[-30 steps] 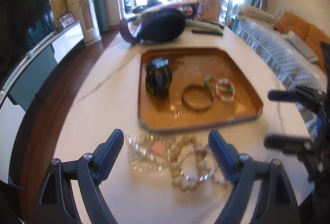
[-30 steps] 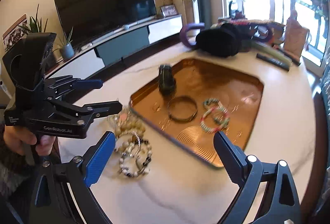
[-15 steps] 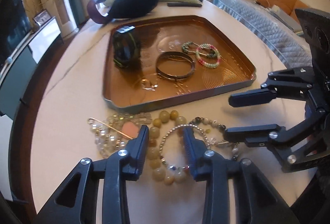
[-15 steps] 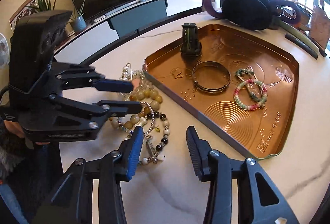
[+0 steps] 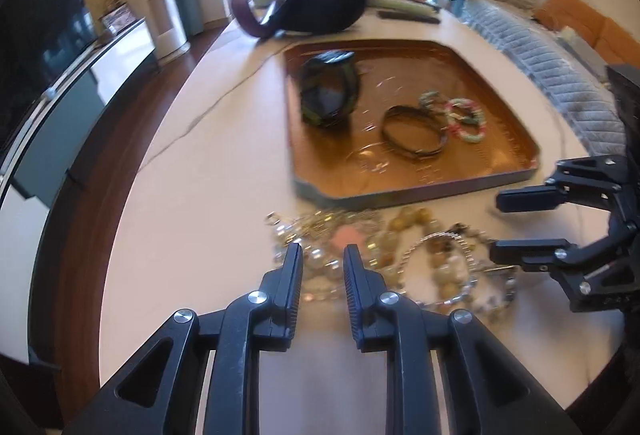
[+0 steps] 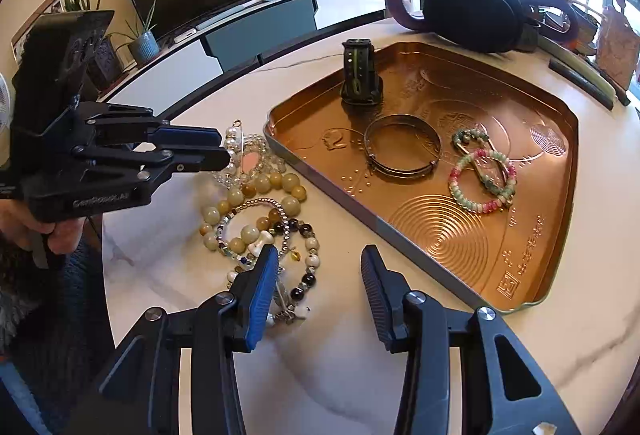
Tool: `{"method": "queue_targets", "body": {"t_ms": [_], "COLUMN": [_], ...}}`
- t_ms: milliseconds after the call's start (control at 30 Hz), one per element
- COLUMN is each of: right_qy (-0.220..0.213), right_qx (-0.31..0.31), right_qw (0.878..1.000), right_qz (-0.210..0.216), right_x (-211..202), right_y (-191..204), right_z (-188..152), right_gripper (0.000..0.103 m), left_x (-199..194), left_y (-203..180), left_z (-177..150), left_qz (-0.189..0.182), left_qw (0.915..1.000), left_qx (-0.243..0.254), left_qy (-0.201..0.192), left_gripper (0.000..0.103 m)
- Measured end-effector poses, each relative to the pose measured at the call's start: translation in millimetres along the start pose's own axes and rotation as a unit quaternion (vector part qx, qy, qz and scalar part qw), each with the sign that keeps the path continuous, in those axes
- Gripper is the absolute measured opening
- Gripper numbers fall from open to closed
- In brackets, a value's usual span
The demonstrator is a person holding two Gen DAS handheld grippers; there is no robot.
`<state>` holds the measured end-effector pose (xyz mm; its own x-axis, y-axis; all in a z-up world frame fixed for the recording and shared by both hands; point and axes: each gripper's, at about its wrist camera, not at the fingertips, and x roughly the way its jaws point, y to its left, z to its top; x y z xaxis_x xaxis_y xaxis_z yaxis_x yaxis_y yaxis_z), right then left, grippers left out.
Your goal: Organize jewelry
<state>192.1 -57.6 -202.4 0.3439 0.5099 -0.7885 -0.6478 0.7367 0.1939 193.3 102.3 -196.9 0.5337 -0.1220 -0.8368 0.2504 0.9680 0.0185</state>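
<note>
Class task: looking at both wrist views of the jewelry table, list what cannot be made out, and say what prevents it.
1. Left wrist view: the bead pile is motion-blurred, so separate pieces are unclear.
2. Right wrist view: the right gripper has one finger covering part of the dark-beaded bracelet.
3. Both views: whether the left gripper pinches anything.
4. Right wrist view: engraving in the tray is too small.

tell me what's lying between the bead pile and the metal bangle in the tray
In the right wrist view, only the copper tray's raised near rim and a strip of bare tray floor separate the bead pile from the metal bangle. No other jewelry lies there.
</note>
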Motion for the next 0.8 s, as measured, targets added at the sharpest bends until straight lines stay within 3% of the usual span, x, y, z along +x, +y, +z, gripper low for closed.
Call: {"method": "queue_targets", "body": {"t_ms": [33, 100, 167, 267, 333, 367, 400, 433, 467, 600, 800], "right_qy": [0.005, 0.009, 0.013, 0.010, 0.011, 0.011, 0.012, 0.012, 0.012, 0.010, -0.009], "right_qx": [-0.005, -0.025, -0.050, -0.056, -0.058, -0.061, -0.062, -0.063, -0.063, -0.055, -0.011], "right_qw": [1.000, 0.999, 0.997, 0.996, 0.996, 0.996, 0.996, 0.996, 0.996, 0.996, 0.998], "right_qz": [-0.007, -0.032, -0.056, -0.063, -0.062, -0.060, -0.060, -0.064, -0.064, -0.068, -0.057], "right_x": [2.7, 7.2, 8.8, 9.2, 8.6, 8.4, 8.2, 8.3, 8.4, 7.9, -3.2], "right_y": [2.0, 7.6, 14.9, 18.1, 17.9, 18.1, 18.2, 18.6, 18.8, 17.1, 2.3], "right_z": [-0.7, -3.0, -4.0, -4.6, -3.9, -3.5, -3.6, -3.6, -3.7, -3.7, -0.1], "right_gripper": [0.041, 0.035, 0.032, 0.031, 0.030, 0.023, 0.009, 0.007, 0.007, 0.007, 0.007], "left_x": [4.3, 7.3, 10.8, 15.9, 17.4, 17.2, 16.7, 14.9, 13.8, 9.2, 12.6], "left_y": [2.7, 8.3, 12.4, 19.1, 21.8, 23.5, 24.0, 25.3, 24.6, 28.6, 34.2], "left_z": [-0.8, -0.8, -1.1, -0.3, 0.6, 0.9, 2.1, 3.1, 4.3, 9.1, 14.2], "left_qz": [0.003, 0.008, 0.009, -0.004, -0.021, -0.031, -0.038, -0.041, -0.042, -0.051, -0.047], "left_qw": [0.9999, 0.9997, 0.9993, 0.9981, 0.9975, 0.9970, 0.9965, 0.9964, 0.9962, 0.9945, 0.9928], "left_qx": [-0.005, -0.020, -0.033, -0.058, -0.064, -0.068, -0.071, -0.073, -0.074, -0.091, -0.109], "left_qy": [0.010, 0.009, 0.014, 0.021, 0.022, 0.022, 0.021, 0.018, 0.017, 0.009, 0.012], "left_gripper": [0.024, 0.042, 0.052, 0.056, 0.049, 0.036, 0.030, 0.028, 0.018, 0.012, 0.014]}}
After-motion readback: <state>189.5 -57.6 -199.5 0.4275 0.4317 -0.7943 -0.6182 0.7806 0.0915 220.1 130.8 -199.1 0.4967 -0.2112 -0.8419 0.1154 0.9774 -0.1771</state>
